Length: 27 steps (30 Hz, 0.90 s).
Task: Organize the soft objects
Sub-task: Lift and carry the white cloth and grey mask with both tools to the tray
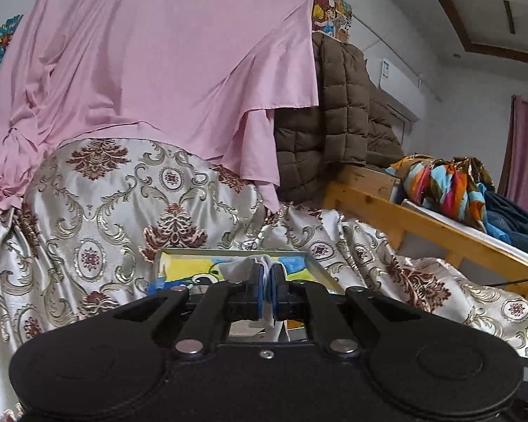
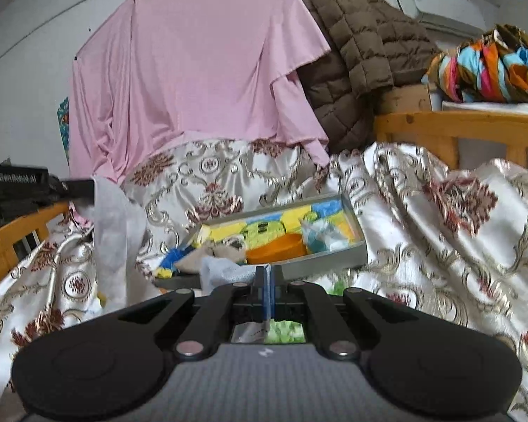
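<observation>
White cloth (image 1: 244,267) is hanging pinched between your left gripper's (image 1: 268,274) closed pads, above the tray's (image 1: 320,269) near edge. Your right gripper (image 2: 266,277) is sitting closed on the cloth's other end, just before that tray.
</observation>
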Tool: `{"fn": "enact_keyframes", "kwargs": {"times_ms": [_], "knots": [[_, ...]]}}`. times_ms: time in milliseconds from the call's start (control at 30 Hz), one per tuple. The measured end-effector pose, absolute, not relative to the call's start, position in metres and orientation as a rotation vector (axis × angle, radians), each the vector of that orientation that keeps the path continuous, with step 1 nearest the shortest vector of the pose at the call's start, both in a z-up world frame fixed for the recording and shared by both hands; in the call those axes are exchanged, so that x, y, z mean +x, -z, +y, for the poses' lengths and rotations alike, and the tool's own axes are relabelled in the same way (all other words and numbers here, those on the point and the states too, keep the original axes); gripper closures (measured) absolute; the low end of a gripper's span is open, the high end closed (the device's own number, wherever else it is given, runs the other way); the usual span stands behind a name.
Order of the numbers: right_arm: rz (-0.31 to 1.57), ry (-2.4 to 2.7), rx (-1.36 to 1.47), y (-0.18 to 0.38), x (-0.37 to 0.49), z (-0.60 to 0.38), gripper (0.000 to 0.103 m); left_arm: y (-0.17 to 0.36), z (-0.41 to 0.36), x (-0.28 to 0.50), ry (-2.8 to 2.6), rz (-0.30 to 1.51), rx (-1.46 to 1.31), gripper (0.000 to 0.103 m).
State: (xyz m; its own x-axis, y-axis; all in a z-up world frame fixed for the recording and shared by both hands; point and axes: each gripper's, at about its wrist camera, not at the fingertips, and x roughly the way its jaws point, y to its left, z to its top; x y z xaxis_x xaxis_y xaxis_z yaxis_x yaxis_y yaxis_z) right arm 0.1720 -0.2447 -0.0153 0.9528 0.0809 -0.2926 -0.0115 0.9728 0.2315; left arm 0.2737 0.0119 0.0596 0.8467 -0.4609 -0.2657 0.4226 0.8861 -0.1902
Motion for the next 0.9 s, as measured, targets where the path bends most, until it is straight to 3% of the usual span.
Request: {"fn": "enact_keyframes", "kwargs": {"times_ms": [533, 900], "knots": [[0.289, -0.040, 0.102, 0.007, 0.176, -0.228, 0.101, -0.051, 0.013, 0.287, 0.473, 0.313, -0.161, 0.099], [0.213, -0.065, -0.009, -0.030, 0.221, -0.225, 0.101, -0.065, 0.000, 0.364, 0.507, 0.251, -0.264, 0.099]]}}
